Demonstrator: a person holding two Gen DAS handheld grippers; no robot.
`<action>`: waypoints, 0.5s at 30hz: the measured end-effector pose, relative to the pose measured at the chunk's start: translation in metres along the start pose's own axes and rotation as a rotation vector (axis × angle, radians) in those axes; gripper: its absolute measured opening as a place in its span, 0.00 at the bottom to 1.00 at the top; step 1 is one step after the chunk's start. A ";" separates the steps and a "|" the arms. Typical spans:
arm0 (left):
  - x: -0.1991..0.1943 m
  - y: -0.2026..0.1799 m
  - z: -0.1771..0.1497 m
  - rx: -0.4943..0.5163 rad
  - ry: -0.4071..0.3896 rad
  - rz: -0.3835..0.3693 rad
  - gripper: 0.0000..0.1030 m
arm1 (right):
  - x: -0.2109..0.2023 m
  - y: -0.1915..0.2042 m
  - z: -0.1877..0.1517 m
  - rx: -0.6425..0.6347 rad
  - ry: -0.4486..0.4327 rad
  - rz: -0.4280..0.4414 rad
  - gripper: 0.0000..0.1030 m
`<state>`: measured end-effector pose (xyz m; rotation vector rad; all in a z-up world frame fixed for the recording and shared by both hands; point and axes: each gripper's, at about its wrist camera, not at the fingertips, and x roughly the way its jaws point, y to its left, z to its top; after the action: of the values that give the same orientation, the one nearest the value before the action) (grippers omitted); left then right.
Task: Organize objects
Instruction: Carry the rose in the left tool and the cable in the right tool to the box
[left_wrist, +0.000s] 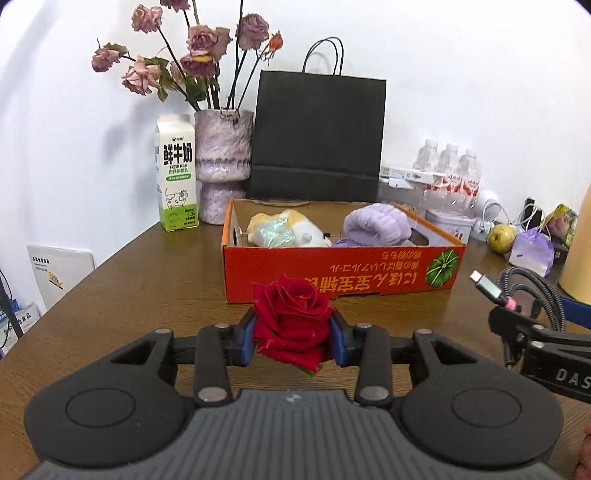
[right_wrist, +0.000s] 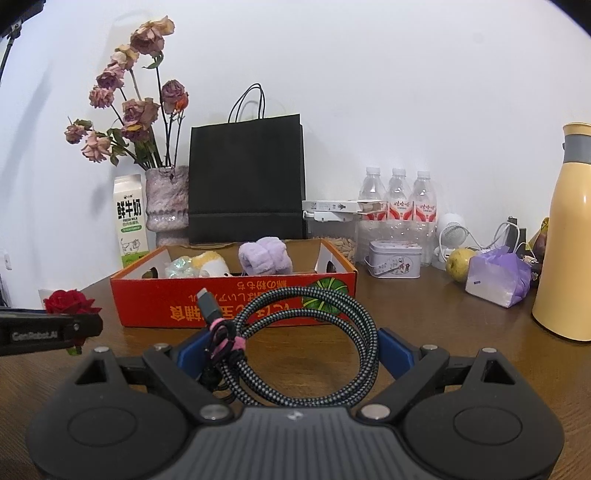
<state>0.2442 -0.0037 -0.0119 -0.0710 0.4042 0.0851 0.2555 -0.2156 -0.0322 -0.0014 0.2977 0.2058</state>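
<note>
left claw (left_wrist: 291, 338): blue pads pressed on both sides of a red rose (left_wrist: 291, 317), bloom standing up between the fingers, held above the wooden table (left_wrist: 129, 295). just ahead of this claw sits the orange cardboard box (left_wrist: 340, 269), open top, print on its near wall upside down. inside the box: a white-and-yellow plush toy (left_wrist: 291, 227) toward the claw's left, a lilac fluffy band (left_wrist: 376, 225) toward its right.

right claw (right_wrist: 291, 350): fingers set fairly wide, the coiled braided cable (right_wrist: 306, 336) spanning the gap and touching both blue pads; coil bound with a pink tie, grey plug end sticking up at the claw's left. the same box stands just ahead of this claw, beyond the coil. the left claw with its rose shows at this claw's far left.

behind the box, from the left claw: milk carton (left_wrist: 176, 173) far left, vase of dried roses (left_wrist: 223, 162) beside it, black paper bag (left_wrist: 317, 136) straight ahead against the wall.

right of the right claw: water bottles (right_wrist: 399, 203), small tin (right_wrist: 395, 258), a pear (right_wrist: 460, 264), purple wrapped packet (right_wrist: 496, 277), yellow flask (right_wrist: 569, 236) at the far edge.
</note>
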 end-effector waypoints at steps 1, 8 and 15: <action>-0.001 -0.001 0.000 -0.002 -0.002 0.001 0.38 | -0.001 0.000 0.001 0.003 -0.003 0.003 0.90; -0.004 -0.009 0.009 -0.018 -0.018 0.003 0.38 | -0.002 0.001 0.014 -0.011 -0.025 0.022 0.90; 0.001 -0.017 0.031 -0.021 -0.054 0.004 0.38 | 0.007 0.004 0.036 -0.036 -0.054 0.029 0.90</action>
<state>0.2589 -0.0177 0.0174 -0.0881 0.3499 0.0947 0.2718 -0.2093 0.0002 -0.0269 0.2399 0.2397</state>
